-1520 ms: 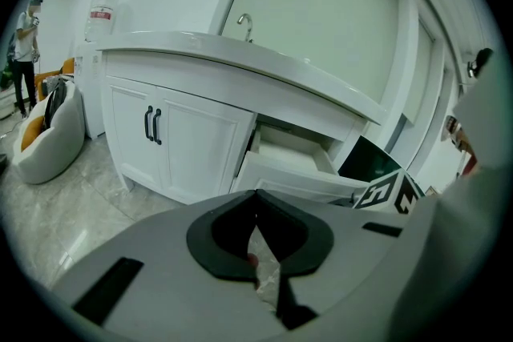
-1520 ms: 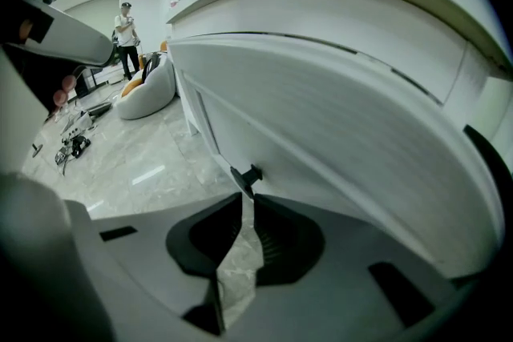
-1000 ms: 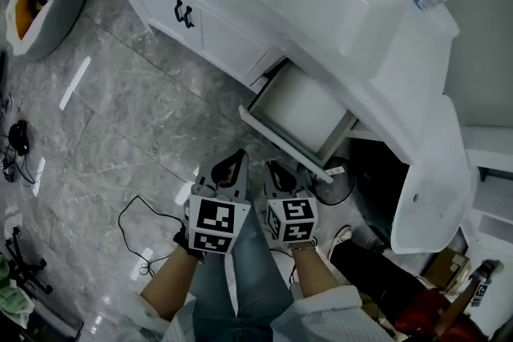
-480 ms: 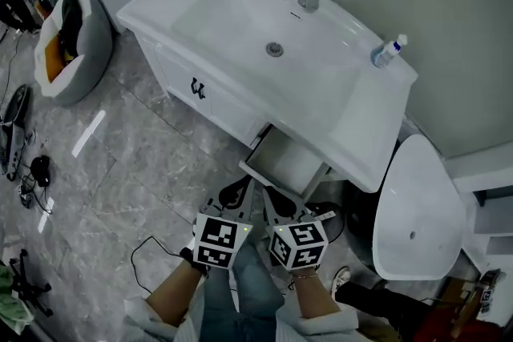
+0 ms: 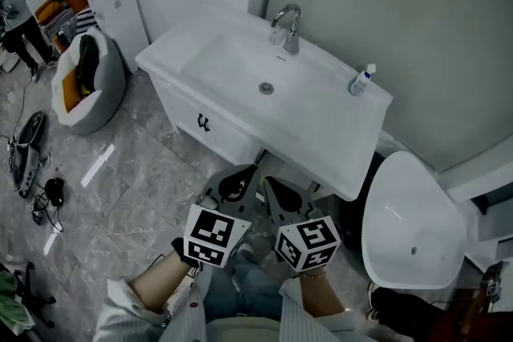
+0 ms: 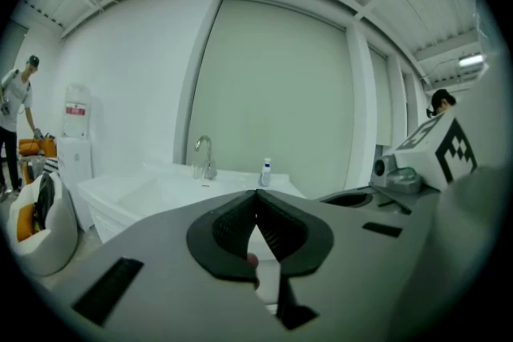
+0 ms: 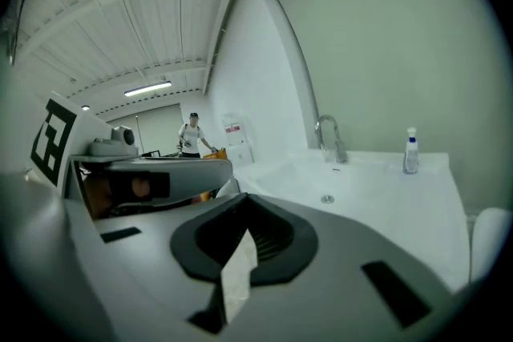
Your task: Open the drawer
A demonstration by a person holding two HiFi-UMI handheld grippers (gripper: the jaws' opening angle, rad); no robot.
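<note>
Drawer: not visible at this moment. It sits in the cabinet under the right part of the bench (image 5: 321, 120), and in the head view the two raised grippers cover that spot. One second ago the same view looked closely down on the drawer, which stood pulled out of the cabinet front with its pale interior exposed and both grippers low, just in front of it. Half a second ago it was still seen open, farther off.

The view now takes in the whole bench, with faucet (image 5: 287, 24), spray bottle (image 5: 362, 80) and the cabinet door handle (image 5: 203, 122). The toilet (image 5: 409, 220) stands beside it on the right.

The left gripper (image 6: 256, 192) and right gripper (image 7: 247, 196) have both come up and away. Each gripper view now looks nearly level across the basin toward the wall. In each the jaws are closed tip to tip with nothing between them.

Judgement: the drawer was last seen open, and neither gripper holds or touches anything. The pull therefore appears finished, and this moment is a withdrawal from the bench, not a working step.
</note>
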